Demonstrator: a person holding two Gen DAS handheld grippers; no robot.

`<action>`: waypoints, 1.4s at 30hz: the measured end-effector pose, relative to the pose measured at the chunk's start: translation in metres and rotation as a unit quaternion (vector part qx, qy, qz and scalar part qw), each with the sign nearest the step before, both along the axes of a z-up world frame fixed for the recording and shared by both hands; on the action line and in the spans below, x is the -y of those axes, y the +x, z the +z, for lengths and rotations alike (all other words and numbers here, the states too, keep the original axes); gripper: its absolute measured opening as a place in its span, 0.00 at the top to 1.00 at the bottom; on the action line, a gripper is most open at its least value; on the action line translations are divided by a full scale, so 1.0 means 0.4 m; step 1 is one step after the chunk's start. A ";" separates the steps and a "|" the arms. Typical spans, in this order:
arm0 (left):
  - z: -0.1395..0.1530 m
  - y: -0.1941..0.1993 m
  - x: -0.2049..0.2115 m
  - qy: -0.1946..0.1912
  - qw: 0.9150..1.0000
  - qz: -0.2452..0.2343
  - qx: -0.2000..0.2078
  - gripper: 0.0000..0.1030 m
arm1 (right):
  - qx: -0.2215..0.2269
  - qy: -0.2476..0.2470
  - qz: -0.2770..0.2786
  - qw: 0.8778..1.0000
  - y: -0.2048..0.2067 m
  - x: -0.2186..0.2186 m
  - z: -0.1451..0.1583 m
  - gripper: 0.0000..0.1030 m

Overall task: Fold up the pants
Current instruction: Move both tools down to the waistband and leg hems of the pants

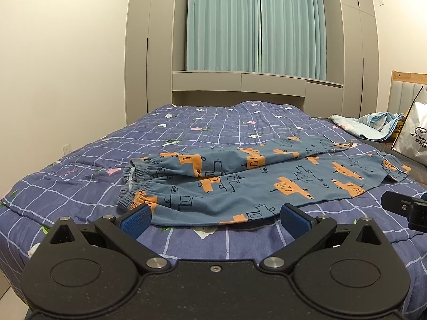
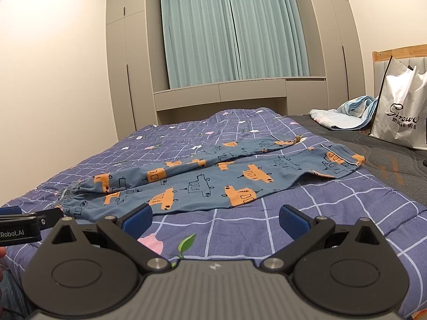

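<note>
Blue pants [image 1: 240,184] printed with orange cars lie flat on the bed, waistband to the left and both legs running right, the far leg partly over the near one. The same pants [image 2: 213,184] show in the right wrist view. My left gripper [image 1: 216,216] is open at the near hem by the waist, its blue pads astride the cloth edge, holding nothing. My right gripper [image 2: 214,218] is open over the bare quilt, just short of the near leg's edge. The right gripper's body [image 1: 405,208] shows at the right edge of the left wrist view.
The bed has a purple checked quilt [image 1: 80,186] with flower prints. A crumpled light-blue cloth [image 2: 347,114] and a white shopping bag [image 2: 400,112] sit at the right by the headboard. Grey wardrobes and teal curtains [image 1: 253,24] stand beyond.
</note>
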State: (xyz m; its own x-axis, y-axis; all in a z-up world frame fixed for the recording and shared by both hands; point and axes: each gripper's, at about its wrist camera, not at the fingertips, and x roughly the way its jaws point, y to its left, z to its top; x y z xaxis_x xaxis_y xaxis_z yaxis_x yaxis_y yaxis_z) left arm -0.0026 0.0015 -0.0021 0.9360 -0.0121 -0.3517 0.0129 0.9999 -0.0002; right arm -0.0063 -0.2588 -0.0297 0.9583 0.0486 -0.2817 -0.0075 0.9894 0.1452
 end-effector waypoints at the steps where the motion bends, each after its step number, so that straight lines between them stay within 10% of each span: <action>1: -0.001 0.000 -0.001 -0.001 1.000 0.000 -0.001 0.00 | 0.000 0.000 0.000 1.000 0.000 0.000 0.000 0.00; 20: 0.051 0.157 -0.126 -0.078 0.993 0.053 -0.064 0.00 | -0.096 -0.050 0.014 0.994 0.114 -0.023 0.016 0.00; 42: 0.206 0.457 -0.269 0.026 0.992 0.102 -0.075 0.00 | -0.073 -0.098 0.131 0.984 0.390 -0.086 0.144 0.00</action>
